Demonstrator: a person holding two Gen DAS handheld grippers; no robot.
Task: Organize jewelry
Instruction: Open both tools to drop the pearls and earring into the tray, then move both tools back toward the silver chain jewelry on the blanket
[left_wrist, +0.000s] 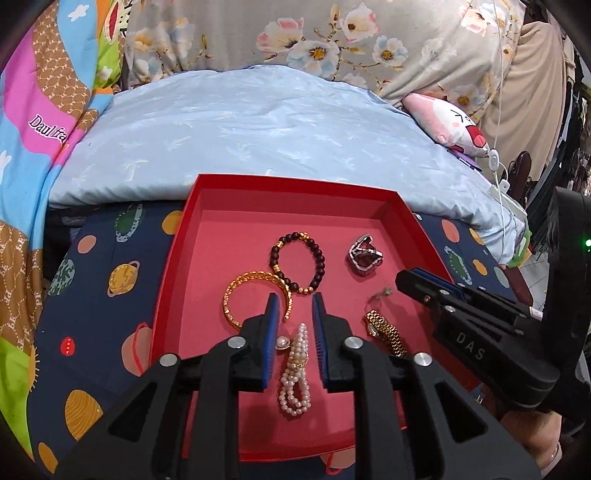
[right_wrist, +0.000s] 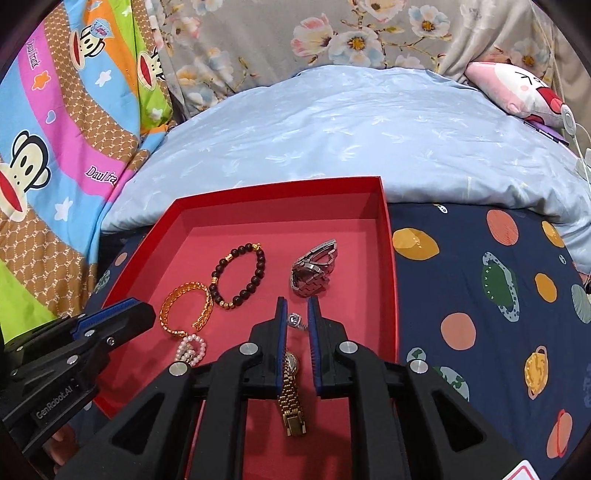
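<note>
A red box lies on the bed and holds the jewelry. In it are a dark bead bracelet, a gold bangle, a pearl bracelet, a pearl earring, a silver watch, a small ring and a gold watch. My left gripper is open above the pearl bracelet. My right gripper is open above the gold watch, tips beside the ring.
The box rests on a navy planet-print sheet. A light blue duvet lies behind it, with a colourful monkey quilt at left and a pink plush pillow at right. A white cable hangs at the right.
</note>
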